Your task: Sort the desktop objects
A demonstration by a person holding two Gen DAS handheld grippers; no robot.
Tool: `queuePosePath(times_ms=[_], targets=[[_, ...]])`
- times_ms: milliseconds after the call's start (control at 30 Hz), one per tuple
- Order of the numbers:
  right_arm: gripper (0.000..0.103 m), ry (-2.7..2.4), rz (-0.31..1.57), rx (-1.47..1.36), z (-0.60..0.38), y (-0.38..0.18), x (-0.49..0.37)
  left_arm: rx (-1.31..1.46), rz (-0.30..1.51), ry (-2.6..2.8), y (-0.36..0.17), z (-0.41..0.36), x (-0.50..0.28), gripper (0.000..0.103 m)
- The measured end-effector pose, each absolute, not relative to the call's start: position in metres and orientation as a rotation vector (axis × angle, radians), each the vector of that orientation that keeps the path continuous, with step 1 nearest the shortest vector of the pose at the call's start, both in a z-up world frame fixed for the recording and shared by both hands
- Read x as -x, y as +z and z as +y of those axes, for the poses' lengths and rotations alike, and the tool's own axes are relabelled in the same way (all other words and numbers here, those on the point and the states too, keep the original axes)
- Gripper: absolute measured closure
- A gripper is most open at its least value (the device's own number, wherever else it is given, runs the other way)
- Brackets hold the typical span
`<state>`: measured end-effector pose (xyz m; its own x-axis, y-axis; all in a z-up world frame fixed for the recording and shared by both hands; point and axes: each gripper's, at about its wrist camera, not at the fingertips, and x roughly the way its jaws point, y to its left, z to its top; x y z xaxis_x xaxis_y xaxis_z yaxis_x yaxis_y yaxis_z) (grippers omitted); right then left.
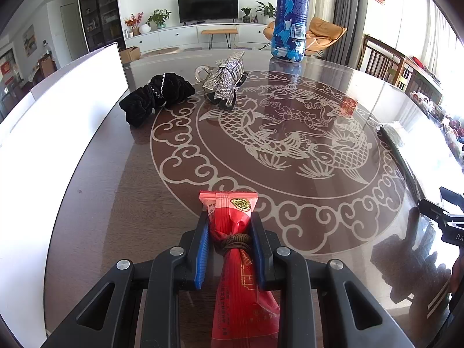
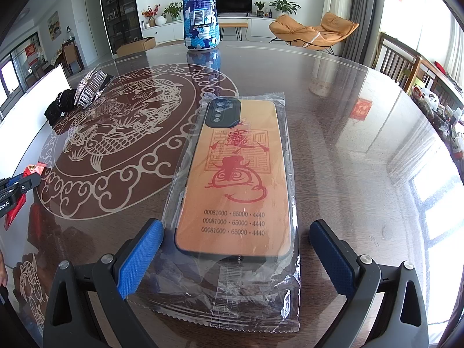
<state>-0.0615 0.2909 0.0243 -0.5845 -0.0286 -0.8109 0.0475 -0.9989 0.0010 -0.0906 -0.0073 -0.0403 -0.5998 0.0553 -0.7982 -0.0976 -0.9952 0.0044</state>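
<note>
My left gripper (image 1: 229,217) is shut on a red snack packet (image 1: 232,232) tied with a brown hair band, held above the glass table. A black scrunchie (image 1: 156,95) and a rhinestone hair claw (image 1: 224,79) lie at the far left. A blue camouflage bottle (image 1: 290,14) stands at the back. My right gripper (image 2: 235,232) is open, its pads either side of the near end of an orange phone case in a clear bag (image 2: 235,179) flat on the table. The left gripper and packet also show at the left edge of the right wrist view (image 2: 20,191).
A white box (image 1: 43,133) stands along the table's left side. The round table (image 1: 290,133) has a carved fish pattern under glass. Wooden chairs (image 1: 385,61) stand at the right. The right gripper (image 1: 446,217) shows at the right edge of the left wrist view.
</note>
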Motion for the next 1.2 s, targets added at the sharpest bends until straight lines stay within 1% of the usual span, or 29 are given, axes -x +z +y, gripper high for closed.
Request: queuePosePath(times_ms=[367,1200], targets=[[0.002,-2.759,0.033,-1.411,0.291,0.024,0.062,1.357,0.067,2.741,-0.040,-0.008,0.090,0.077],[0.002,-2.759,0.034,-1.412,0.291,0.024,0.062,1.357,0.006,2.783,-0.043,-0.040,0.091,0.078]])
